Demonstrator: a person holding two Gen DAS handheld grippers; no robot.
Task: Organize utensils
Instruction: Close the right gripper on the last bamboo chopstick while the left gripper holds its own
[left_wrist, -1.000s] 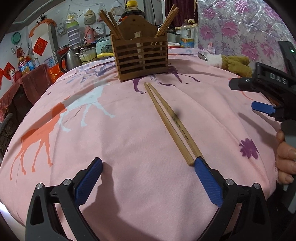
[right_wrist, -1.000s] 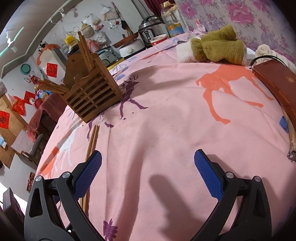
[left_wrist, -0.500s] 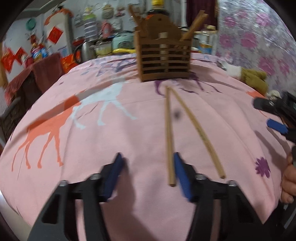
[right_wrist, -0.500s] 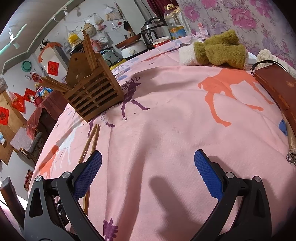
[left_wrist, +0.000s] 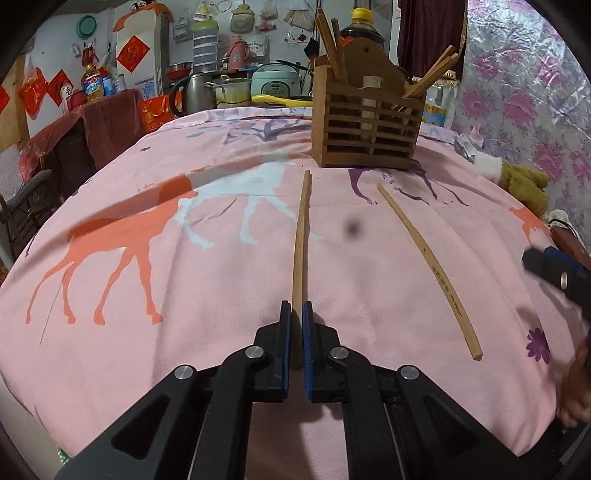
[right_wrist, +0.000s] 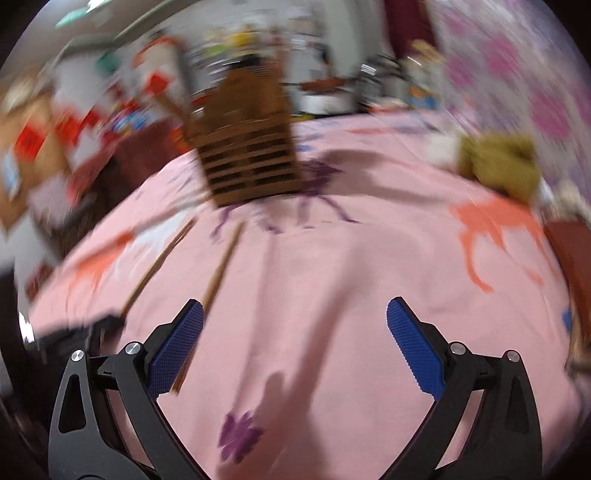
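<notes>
Your left claw (left_wrist: 296, 317) has just been closing and now pinches one chopstick's (left_wrist: 301, 236) near end, pointing it ahead at the holder (left_wrist: 365, 125); your right claw (right_wrist: 295, 332) gapes empty.

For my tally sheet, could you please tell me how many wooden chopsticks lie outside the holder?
2. One wooden chopstick is pinched in the left gripper; the other wooden chopstick lies loose on the pink cloth, to its right.

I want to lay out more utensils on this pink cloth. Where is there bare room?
The left gripper pinches one chopstick. Left of that, the pink cloth lies bare out to its edge. The strip between it and the loose chopstick is narrower. Around the wooden holder and green towel, it is crowded.
</notes>
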